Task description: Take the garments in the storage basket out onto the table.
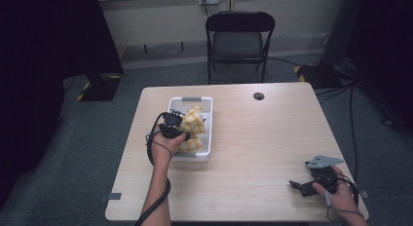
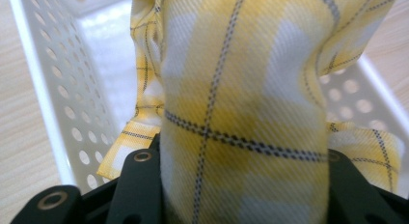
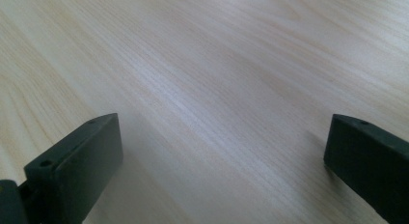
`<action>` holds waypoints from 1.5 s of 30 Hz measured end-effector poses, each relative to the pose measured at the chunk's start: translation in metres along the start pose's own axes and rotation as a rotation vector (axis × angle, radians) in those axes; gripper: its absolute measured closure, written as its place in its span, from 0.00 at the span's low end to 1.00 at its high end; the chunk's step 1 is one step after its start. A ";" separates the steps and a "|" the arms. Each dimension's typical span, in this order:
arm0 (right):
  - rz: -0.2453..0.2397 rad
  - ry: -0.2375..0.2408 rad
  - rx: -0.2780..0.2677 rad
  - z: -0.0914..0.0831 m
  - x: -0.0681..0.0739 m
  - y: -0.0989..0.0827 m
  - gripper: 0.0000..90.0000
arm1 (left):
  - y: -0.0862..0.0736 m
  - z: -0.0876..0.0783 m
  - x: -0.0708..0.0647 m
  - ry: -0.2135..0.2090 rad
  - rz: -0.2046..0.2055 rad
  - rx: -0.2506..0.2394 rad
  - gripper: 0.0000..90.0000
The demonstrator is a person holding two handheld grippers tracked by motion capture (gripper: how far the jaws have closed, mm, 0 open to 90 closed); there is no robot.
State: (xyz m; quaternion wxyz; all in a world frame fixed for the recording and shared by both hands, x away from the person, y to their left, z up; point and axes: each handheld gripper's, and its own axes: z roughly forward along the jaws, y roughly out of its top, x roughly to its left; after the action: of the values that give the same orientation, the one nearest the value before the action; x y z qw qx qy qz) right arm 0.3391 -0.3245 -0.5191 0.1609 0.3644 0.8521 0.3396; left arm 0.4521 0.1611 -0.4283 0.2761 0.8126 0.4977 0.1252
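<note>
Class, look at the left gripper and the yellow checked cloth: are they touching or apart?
Touching. In the left gripper view the cloth is bunched between the left gripper's black fingers, pressed against them on both sides, above the white basket.

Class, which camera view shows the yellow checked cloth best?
The left gripper view: the cloth sits close between the jaws, its weave sharp. The high view shows it small, bunched in the white basket. The right gripper view faces bare table.
</note>
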 end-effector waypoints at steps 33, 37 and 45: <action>0.000 0.000 0.000 0.000 0.000 0.000 0.00 | 0.016 -0.053 -0.015 -0.162 -0.022 -0.101 0.64; 0.000 0.000 0.000 0.000 0.000 0.000 0.00 | 0.019 -0.056 -0.019 -0.163 -0.016 -0.103 0.64; 0.000 0.000 0.000 0.000 0.000 0.000 0.00 | 0.025 -0.061 -0.031 -0.190 0.009 -0.092 0.64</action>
State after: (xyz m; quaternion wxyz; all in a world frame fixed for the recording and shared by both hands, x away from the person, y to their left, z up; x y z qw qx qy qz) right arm 0.3392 -0.3245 -0.5190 0.1609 0.3645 0.8521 0.3395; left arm 0.4266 0.1454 -0.3620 0.3586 0.8095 0.4593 0.0716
